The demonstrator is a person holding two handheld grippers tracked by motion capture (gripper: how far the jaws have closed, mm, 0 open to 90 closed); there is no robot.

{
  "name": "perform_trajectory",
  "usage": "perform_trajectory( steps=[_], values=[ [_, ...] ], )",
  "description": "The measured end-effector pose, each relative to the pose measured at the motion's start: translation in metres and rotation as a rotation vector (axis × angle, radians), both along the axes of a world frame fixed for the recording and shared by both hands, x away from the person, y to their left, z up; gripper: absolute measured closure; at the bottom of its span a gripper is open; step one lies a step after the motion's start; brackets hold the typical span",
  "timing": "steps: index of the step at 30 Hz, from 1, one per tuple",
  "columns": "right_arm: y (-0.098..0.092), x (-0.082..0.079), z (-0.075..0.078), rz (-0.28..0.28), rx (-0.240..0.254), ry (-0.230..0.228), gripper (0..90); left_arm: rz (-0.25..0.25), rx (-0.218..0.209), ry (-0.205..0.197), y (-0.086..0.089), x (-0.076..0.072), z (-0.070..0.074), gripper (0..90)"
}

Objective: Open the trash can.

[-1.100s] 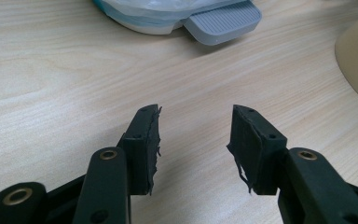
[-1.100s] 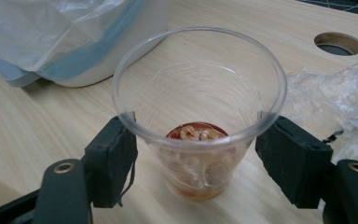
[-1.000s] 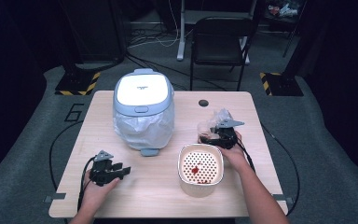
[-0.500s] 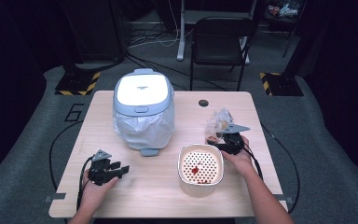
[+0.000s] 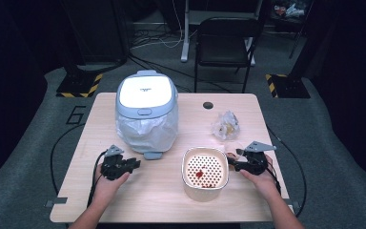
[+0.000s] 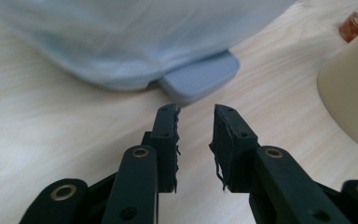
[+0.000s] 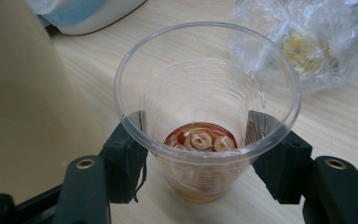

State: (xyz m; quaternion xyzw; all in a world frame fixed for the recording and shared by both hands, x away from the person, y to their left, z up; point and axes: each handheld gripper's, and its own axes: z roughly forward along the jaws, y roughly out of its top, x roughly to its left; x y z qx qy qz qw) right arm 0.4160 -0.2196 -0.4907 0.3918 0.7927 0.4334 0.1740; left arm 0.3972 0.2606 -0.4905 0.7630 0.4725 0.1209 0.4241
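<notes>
My right gripper [image 5: 233, 163] [image 7: 196, 128] is shut on a clear plastic cup [image 7: 205, 93], just right of the cream perforated basket [image 5: 187, 164]. Its jaws have just eased open slightly, and the pads still lie against the cup's sides. Red-brown liquid with pale round pieces lies in the cup's bottom. A few red bits lie inside the basket. My left gripper [image 5: 134, 163] [image 6: 196, 116] hovers low near the front left and points at the rice cooker's grey front tab [image 6: 200, 79]. Its jaws have just been closing; a narrow gap remains with nothing in it.
A pale blue rice cooker [image 5: 146, 102], lid down, stands at the back left. A crumpled clear plastic bag [image 5: 225, 125] [image 7: 307, 42] lies behind my right hand. The basket's wall [image 7: 28, 93] stands close on the cup's left. Cables trail off both table sides.
My right hand has drawn back from beside the plastic bag toward the near edge, stopping right of the basket. My left hand has shifted a little to the right.
</notes>
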Motion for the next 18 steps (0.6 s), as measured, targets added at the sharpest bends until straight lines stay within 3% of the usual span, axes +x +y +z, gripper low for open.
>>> perform_trajectory(
  steps=[3,6,9,10,11,12,13,14,15,16,18],
  values=[
    [-0.001,-0.006,0.0,-0.005,-0.002,0.005,38.5,-0.038,0.04,-0.007,-0.012,0.009,0.0,71.1],
    [-0.002,-0.009,-0.001,-0.007,0.009,0.002,36.2,-0.018,0.037,-0.012,-0.024,0.018,-0.001,71.2],
    [-0.003,-0.012,-0.001,-0.001,0.02,-0.005,27.5,0.003,0.039,-0.021,-0.033,0.024,-0.001,72.3],
    [-0.004,-0.014,-0.001,-0.009,0.019,-0.026,22.2,0.025,0.019,-0.019,-0.037,0.024,-0.002,72.6],
    [-0.004,-0.015,0.0,-0.014,0.024,-0.026,20.0,-0.018,0.032,-0.027,-0.038,0.028,-0.002,73.0],
    [-0.004,-0.015,0.0,-0.014,0.024,-0.026,20.0,-0.018,0.032,-0.027,-0.038,0.028,-0.002,74.4],
    [-0.006,-0.018,0.003,-0.01,0.025,-0.023,20.2,-0.007,0.064,-0.029,-0.042,0.031,-0.006,76.0],
    [-0.006,-0.018,0.003,-0.01,0.025,-0.023,20.2,-0.007,0.064,-0.029,-0.042,0.031,-0.006,78.1],
    [-0.007,-0.019,0.005,-0.004,0.017,-0.021,20.2,-0.007,0.071,-0.053,-0.043,0.032,-0.008,78.1],
    [-0.008,-0.024,0.007,0.001,0.016,-0.027,20.8,-0.008,0.088,-0.059,-0.043,0.033,-0.008,83.1],
    [-0.01,-0.028,0.008,0.004,0.019,-0.03,21.2,-0.024,0.094,-0.057,-0.043,0.034,-0.009,84.9]
  ],
)
